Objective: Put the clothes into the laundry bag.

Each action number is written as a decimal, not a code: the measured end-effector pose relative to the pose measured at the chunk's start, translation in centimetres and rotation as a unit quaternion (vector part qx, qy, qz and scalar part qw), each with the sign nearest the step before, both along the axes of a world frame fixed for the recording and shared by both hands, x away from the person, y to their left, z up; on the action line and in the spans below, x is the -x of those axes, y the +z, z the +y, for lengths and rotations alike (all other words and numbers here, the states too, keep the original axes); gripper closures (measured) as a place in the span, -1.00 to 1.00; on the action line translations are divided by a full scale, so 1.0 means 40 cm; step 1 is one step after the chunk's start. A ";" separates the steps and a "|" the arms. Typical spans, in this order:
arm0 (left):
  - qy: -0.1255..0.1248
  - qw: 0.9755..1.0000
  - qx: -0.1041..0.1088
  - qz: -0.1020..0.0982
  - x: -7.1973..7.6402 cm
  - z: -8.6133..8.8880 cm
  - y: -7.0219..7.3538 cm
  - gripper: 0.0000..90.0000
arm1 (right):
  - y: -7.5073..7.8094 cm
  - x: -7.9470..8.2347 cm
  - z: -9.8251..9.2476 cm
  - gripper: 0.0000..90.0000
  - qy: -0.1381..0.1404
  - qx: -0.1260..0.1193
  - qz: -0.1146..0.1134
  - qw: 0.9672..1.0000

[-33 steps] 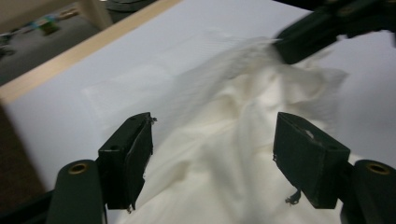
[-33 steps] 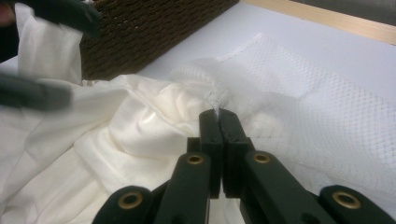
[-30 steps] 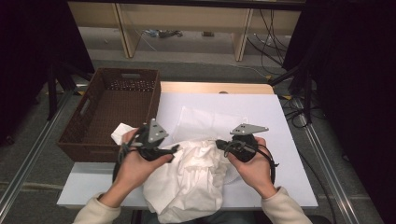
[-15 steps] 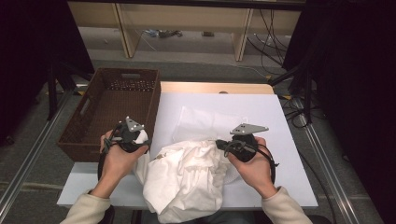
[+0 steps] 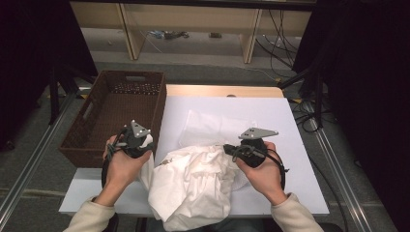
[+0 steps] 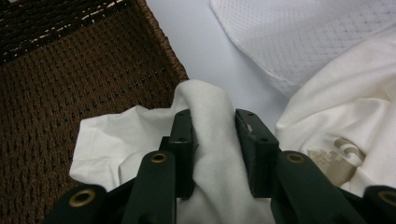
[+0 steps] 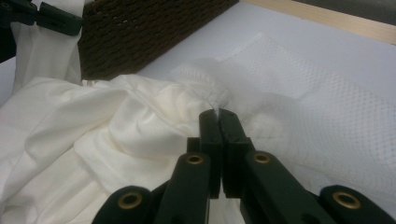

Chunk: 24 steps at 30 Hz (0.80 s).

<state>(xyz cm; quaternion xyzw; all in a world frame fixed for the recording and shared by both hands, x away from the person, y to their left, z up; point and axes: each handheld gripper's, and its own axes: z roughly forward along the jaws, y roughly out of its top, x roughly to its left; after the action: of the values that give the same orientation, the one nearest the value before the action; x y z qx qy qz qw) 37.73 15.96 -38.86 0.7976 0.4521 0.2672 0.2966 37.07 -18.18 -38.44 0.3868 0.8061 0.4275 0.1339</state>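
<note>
The white garment (image 5: 193, 186) lies crumpled on the tabletop (image 5: 290, 145), its long axis running between the two grippers. The left gripper (image 6: 212, 140) has just been closing its jaws, with a fold of the garment's end between them, right beside the brown basket (image 5: 116, 116). The right gripper (image 7: 218, 116) is clamped together on a thin edge of white cloth where the garment meets the mesh bag (image 7: 299, 102) ahead of it.

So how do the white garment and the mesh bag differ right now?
The white garment is opaque, crumpled and spills over the table's near edge; the mesh bag is see-through netting lying flat farther back. The left gripper has closed around a garment fold; the right gripper pinches the bag's edge. Both are white.
</note>
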 end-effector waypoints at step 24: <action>-0.190 0.968 0.108 -0.121 0.125 -0.166 0.110 0.87 | -0.003 -0.008 -0.006 1.00 -0.001 0.007 -0.011 1.000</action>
<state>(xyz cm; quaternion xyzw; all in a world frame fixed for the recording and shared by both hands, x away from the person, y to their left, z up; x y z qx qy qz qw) 32.74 9.34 -34.47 0.7936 0.2796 0.2501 0.4791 37.39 -18.43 -38.56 0.3824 0.8071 0.4255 0.1459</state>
